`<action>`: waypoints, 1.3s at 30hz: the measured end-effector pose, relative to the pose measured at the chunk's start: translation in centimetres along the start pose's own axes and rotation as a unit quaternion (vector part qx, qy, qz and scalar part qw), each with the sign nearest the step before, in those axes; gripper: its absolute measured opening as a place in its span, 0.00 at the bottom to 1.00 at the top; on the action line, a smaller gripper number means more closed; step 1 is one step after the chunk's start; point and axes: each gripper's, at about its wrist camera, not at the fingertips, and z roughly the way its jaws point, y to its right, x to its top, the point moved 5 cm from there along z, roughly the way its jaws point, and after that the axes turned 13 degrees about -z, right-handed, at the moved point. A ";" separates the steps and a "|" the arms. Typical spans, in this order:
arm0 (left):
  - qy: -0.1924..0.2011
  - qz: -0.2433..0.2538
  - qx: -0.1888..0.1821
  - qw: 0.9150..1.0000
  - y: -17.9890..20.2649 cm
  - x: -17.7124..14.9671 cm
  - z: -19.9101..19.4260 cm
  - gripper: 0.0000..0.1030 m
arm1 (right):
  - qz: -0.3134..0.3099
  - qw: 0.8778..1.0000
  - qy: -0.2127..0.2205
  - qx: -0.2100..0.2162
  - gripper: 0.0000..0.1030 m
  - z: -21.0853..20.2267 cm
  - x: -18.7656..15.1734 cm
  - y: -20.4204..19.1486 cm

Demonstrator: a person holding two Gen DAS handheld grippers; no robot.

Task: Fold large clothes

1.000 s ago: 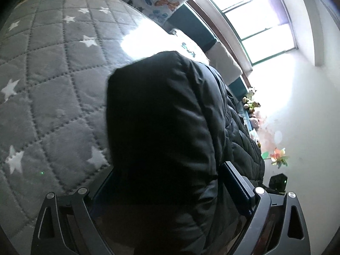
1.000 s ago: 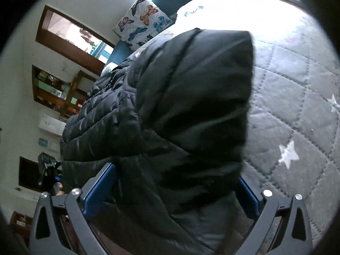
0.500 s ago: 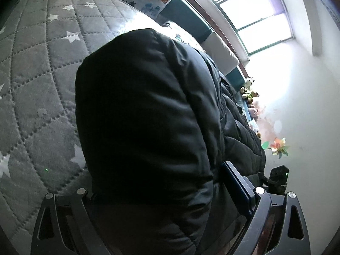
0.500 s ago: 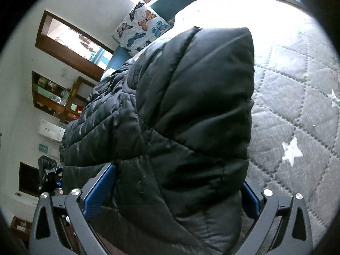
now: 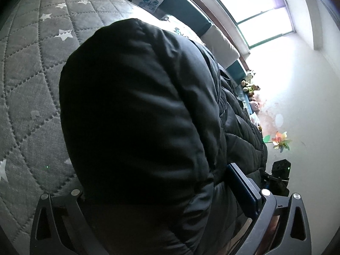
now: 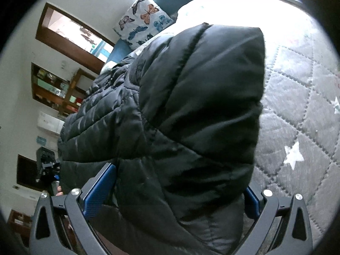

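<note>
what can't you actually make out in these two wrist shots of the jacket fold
- Left wrist view: the left gripper has its left finger buried under the black puffer jacket; only the right finger's blue pad shows.
- Right wrist view: the right gripper meets the jacket behind bulging fabric, so the contact is hidden.
- Both views: the jacket's full outline and sleeves are cut off by the frame.
- Right wrist view: the shelf items are too small.

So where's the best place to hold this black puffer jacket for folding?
By its bunched padded edge, one tool at each end. The left tool and right tool come from the near side, where the black puffer jacket drapes toward them over the quilted bed.
</note>
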 end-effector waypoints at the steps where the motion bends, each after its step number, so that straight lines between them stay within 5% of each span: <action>1: 0.001 0.000 0.000 1.000 0.0 0.1 0.1 1.00 | -0.002 1.000 -0.001 -0.002 1.00 0.1 0.1 -0.2; 5: 0.010 -0.010 0.008 1.000 0.6 -0.2 0.6 1.00 | -0.021 1.000 0.000 -0.005 1.00 -0.2 -0.1 -0.9; 10: 0.023 0.002 0.016 1.000 2.1 -1.3 0.4 0.83 | -0.058 0.998 0.014 -0.020 0.64 -2.3 -0.8 -3.0; 12: 0.024 0.020 0.027 0.999 2.6 -1.4 0.2 0.80 | -0.072 0.997 0.005 -0.018 0.62 -2.7 -1.5 -3.9; 15: 0.015 0.031 0.030 0.999 2.9 -1.3 1.0 0.80 | -0.086 0.996 -0.009 -0.010 0.62 -2.8 -2.5 -4.3; 22: 0.000 0.019 0.038 0.999 3.2 -0.3 3.0 0.94 | -0.055 0.998 -0.020 0.031 0.96 -1.0 -1.2 -1.7; 26: 0.000 0.013 0.030 0.999 3.3 0.9 3.9 0.93 | -0.035 0.997 -0.016 0.074 1.00 0.0 -0.4 -0.9; 29: 0.018 0.033 0.046 0.998 4.7 0.4 4.4 0.83 | -0.037 0.997 -0.016 0.065 0.98 0.0 -0.2 -1.8; 34: 0.071 0.099 0.100 0.988 8.9 -1.5 3.9 0.58 | -0.087 0.996 0.019 0.015 0.53 -3.2 -0.9 -5.0; 39: 0.079 0.133 0.085 0.984 14.2 -2.9 3.7 0.49 | -0.130 0.990 0.047 -0.039 0.46 -6.9 -0.8 -7.8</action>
